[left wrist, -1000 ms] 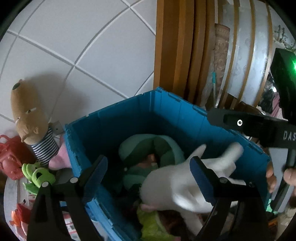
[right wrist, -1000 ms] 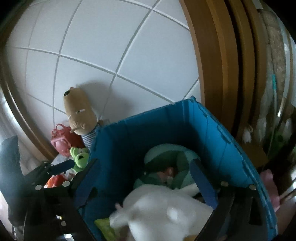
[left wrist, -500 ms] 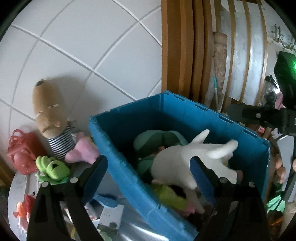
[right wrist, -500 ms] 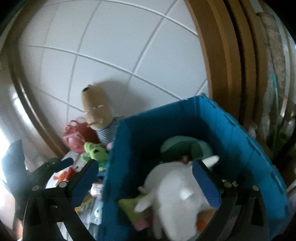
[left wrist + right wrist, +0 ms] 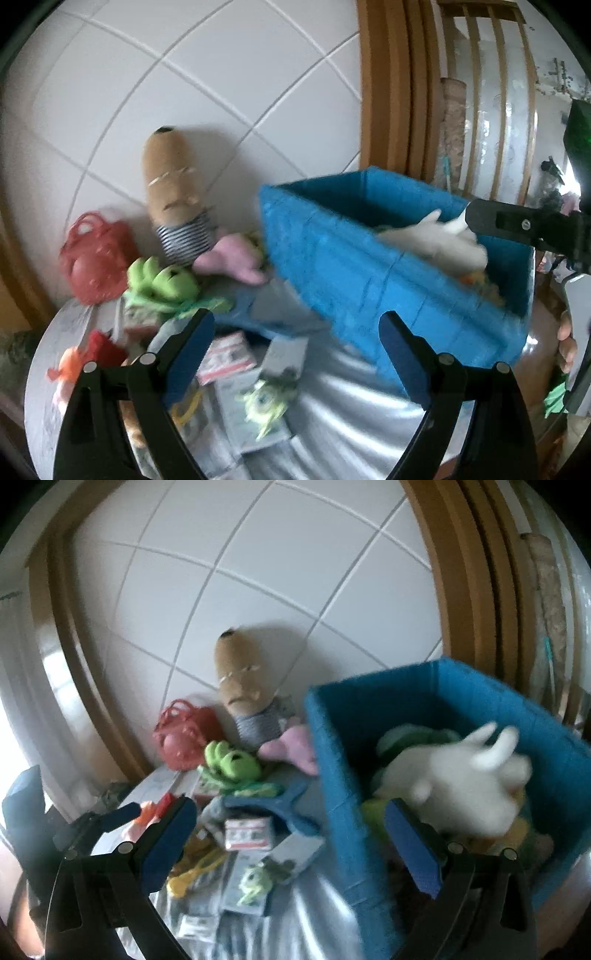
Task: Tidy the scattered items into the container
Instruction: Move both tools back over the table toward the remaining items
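Observation:
A blue bin [image 5: 373, 280] [image 5: 340, 775] stands on a grey table and holds a white plush [image 5: 458, 779] [image 5: 439, 240] on top of a green plush [image 5: 410, 738]. Left of the bin lie a tan plush with a striped body [image 5: 173, 195] [image 5: 242, 690], a green frog plush [image 5: 159, 284] [image 5: 229, 764], a pink plush [image 5: 232, 258] [image 5: 295, 751] and a red net toy [image 5: 94, 262] [image 5: 183, 738]. My left gripper [image 5: 295, 350] is open and empty, in front of the bin's near corner. My right gripper [image 5: 291, 838] is open and empty over the bin's left wall.
Small boxes [image 5: 247, 834], cards and a little green figure [image 5: 267, 398] [image 5: 255, 880] lie on the table before the bin. A blue flat piece [image 5: 280, 803] lies by the bin. A white tiled wall and a wooden frame [image 5: 391, 85] stand behind.
Both grippers have pulled back and swung left away from the bin, open and empty. The white plush stays in the bin. The scattered toys have come into view.

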{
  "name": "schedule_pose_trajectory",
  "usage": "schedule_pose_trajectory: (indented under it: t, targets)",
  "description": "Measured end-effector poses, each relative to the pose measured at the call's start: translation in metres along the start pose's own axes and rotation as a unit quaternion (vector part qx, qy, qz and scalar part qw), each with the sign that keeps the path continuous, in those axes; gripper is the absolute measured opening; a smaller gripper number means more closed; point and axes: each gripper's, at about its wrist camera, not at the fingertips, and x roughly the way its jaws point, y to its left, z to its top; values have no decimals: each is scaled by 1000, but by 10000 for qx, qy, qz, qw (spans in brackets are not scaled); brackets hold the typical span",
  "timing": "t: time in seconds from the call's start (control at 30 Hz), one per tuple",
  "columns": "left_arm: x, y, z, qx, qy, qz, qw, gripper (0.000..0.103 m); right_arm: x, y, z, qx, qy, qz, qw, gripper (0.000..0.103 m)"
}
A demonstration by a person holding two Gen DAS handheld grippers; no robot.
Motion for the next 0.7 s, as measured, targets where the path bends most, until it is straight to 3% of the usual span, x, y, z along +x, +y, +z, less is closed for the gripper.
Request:
schedule_pose_trajectory:
  t: [0.2, 0.37, 0.53, 0.7]
  targets:
    - [-18, 72, -62, -578, 311, 390, 9971, 91, 23, 59, -48, 8, 206, -24, 9998, 102]
    - [-12, 129, -112, -1216, 775, 785, 9864, 91, 59, 90, -83, -148, 588, 108, 9981, 103]
    - [0, 179, -153, -1875, 1300, 1345, 9643, 91, 105, 106, -108, -287, 950, 379, 9943, 103]
    - [7, 221, -180, -2163, 1678, 1884, 9432, 91, 158, 107, -118, -95, 1290, 673, 9893, 103]
